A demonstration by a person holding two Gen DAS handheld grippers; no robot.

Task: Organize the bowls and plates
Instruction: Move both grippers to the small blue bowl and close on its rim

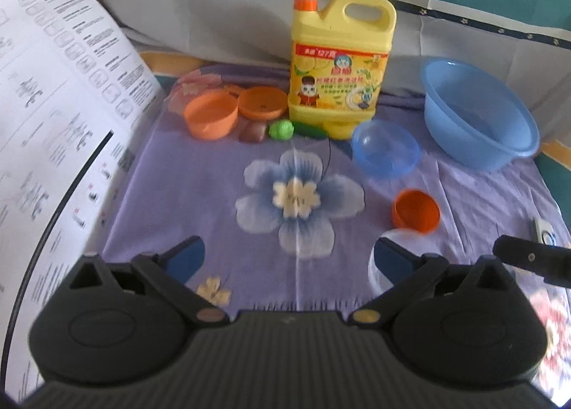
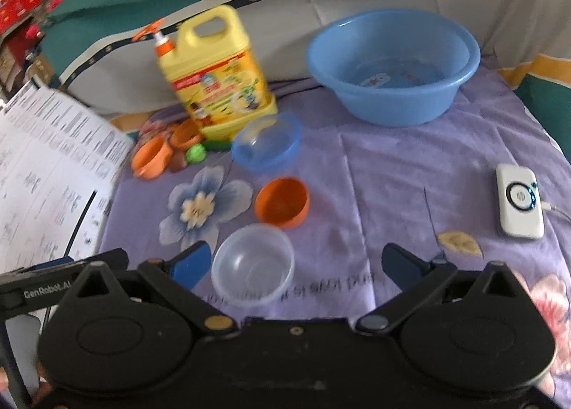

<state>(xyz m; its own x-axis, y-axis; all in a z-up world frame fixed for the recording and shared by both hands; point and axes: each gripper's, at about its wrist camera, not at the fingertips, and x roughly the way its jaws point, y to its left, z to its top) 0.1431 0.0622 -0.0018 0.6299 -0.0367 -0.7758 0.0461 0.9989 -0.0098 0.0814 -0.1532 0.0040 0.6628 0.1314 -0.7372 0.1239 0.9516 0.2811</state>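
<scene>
Nearest to the cameras, both claws are held above a purple flowered cloth (image 2: 392,159) that is spread over the surface. The left claw (image 1: 291,255) is seen with its two blue-padded fingers wide apart, and nothing is held between them. The right claw (image 2: 294,264) is also spread apart and empty.

Just in front of the right claw, beside its left finger, a small clear plastic bowl (image 2: 252,264) is placed upright on the cloth. In the left wrist view it is partly hidden behind the right finger of the left claw. A little farther, a small orange plastic bowl (image 2: 282,202) is tilted on its side, close to the clear bowl. Behind it, a translucent blue plastic bowl (image 2: 266,142) is also seen tilted, near the foot of a big yellow dish-soap jug with an orange pump (image 1: 340,63).

To the left of the jug, two orange plastic dishes (image 1: 233,109) are placed close together, with a small green ball (image 1: 281,129) in front of them. At the far right, a large blue plastic basin (image 2: 392,63) stands upright. A white flat device with a round ring (image 2: 519,200) is laid at the right edge of the cloth. Printed white paper sheets (image 1: 53,106) are seen at the left.
</scene>
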